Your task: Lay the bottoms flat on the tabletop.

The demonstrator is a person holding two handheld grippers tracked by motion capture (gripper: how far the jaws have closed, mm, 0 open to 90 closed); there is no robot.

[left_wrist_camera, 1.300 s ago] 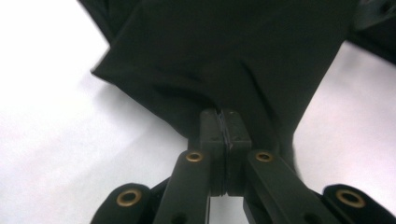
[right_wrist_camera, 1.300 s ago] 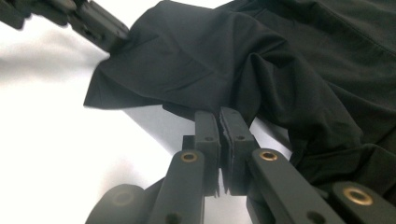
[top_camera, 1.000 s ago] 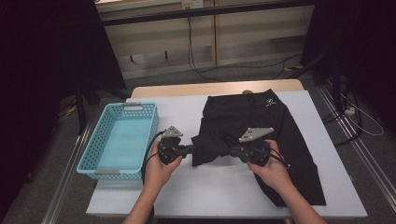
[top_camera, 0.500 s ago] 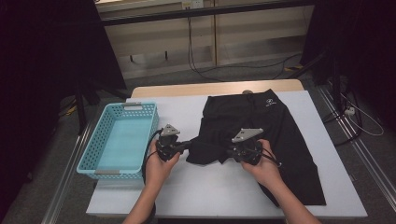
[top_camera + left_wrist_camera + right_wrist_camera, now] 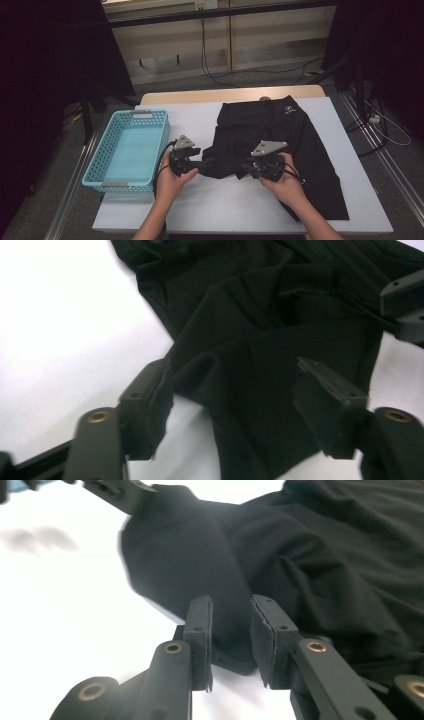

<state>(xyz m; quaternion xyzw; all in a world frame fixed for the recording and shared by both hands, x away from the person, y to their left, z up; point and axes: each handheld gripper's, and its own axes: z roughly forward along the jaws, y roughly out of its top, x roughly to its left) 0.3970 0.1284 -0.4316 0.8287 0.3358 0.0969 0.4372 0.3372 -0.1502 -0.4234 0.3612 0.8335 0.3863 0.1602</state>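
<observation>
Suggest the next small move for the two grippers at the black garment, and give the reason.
Probably draw the left gripper back off the black garment: its jaws have just opened and stand wide, cloth lying loose between them. The right gripper has been opening too, a fold between its jaws with gaps showing at the pads.

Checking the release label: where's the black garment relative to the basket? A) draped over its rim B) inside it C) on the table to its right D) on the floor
C: the black garment lies on the white table, to the right of the blue basket, apart from it.
</observation>
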